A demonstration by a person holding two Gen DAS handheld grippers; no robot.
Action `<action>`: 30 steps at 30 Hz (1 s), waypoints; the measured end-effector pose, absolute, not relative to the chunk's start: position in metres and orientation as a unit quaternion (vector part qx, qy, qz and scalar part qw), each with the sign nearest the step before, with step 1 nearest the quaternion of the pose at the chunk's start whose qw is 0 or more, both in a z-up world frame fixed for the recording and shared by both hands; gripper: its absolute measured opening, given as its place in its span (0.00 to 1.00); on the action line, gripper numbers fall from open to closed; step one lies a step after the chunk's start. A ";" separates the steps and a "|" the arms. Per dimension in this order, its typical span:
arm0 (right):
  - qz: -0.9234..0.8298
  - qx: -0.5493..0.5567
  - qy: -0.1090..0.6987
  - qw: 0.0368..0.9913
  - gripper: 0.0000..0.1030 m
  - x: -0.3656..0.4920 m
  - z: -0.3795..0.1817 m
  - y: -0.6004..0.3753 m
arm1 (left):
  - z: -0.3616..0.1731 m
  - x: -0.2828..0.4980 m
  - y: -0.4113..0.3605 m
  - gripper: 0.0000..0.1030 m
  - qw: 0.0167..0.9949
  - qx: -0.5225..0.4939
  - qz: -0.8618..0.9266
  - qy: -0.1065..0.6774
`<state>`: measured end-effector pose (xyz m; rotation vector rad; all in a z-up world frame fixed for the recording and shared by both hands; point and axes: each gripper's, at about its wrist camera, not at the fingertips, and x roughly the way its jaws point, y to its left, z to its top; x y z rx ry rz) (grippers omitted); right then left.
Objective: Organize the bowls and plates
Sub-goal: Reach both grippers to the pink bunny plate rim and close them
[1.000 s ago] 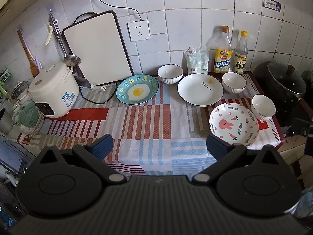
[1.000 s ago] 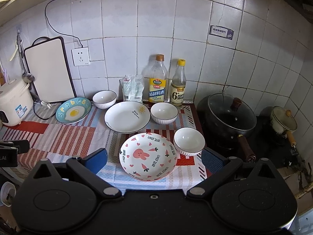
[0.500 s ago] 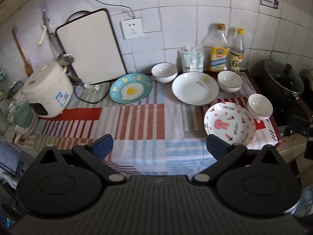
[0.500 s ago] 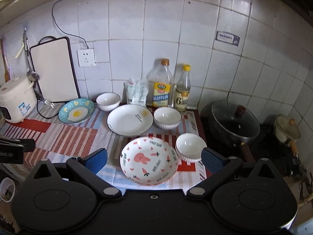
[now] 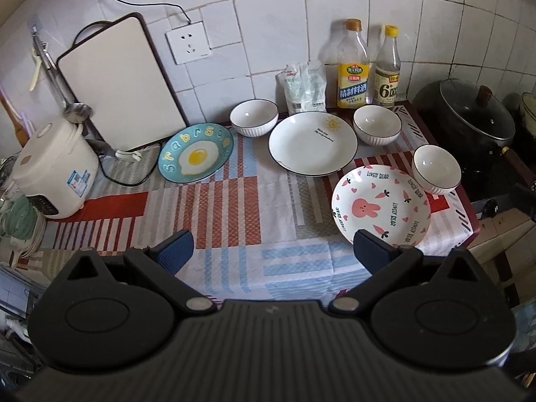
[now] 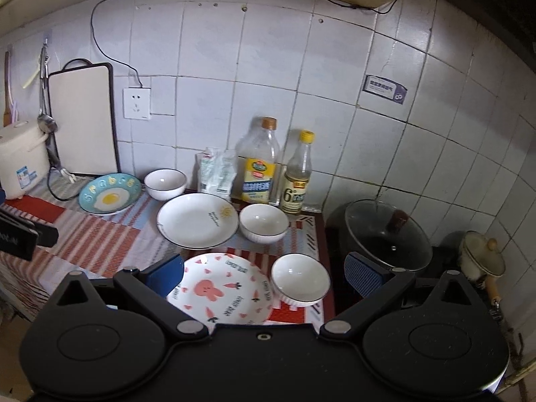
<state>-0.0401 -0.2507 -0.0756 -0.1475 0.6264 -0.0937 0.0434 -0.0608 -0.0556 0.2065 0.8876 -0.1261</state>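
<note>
Right gripper (image 6: 264, 273) spread wide, nothing between the blue pads. Left gripper (image 5: 271, 246) equally wide and empty, held over the striped cloth (image 5: 234, 207) in front of the sun plate (image 5: 313, 144).

Taking the sun plate as the fixed mark:
- Directly in front of it, toward the right gripper: bunny plate (image 6: 221, 291), flat on the cloth.
- Beside that, to the front right of the sun plate: nearest white bowl (image 6: 299, 279), close against the bunny plate's rim; touching or not cannot be told.
- Just right of the sun plate: second white bowl (image 6: 264, 222).
- Behind and left of it: third white bowl (image 6: 165, 183).
- Further left: egg plate (image 6: 110, 194), well apart from the others.

Compared with half a second ago: right gripper lower and further in, its view tipped up toward the wall, so that the near edge of the bunny plate now slips under the gripper body and the left pad overlaps the plate's left rim. Left gripper only slightly nearer. No dish moved; all six in the same spots.

Judged from this: sorting not yet begun, nothing stacked. Probably an approach by the right gripper to the bunny plate or the nearest bowl. Worth watching: thin plate rim lying flat on cloth, hard to get a pad under, and the bowl close enough to be knocked.
</note>
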 end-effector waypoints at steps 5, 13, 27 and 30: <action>0.017 -0.001 0.322 0.947 1.00 -0.029 -0.106 -0.279 | -0.086 0.070 -0.066 1.00 0.899 0.056 -0.123 0.418; 0.050 0.032 0.365 0.929 1.00 -0.002 -0.185 -0.289 | -0.163 0.128 -0.091 0.98 0.878 0.039 -0.195 0.435; -0.002 0.197 0.428 0.882 0.66 0.065 -0.299 -0.335 | -0.271 0.194 -0.108 0.64 0.852 0.022 -0.185 0.489; -0.016 0.216 0.437 0.873 0.59 0.071 -0.313 -0.343 | -0.285 0.203 -0.102 0.56 0.846 0.002 -0.179 0.503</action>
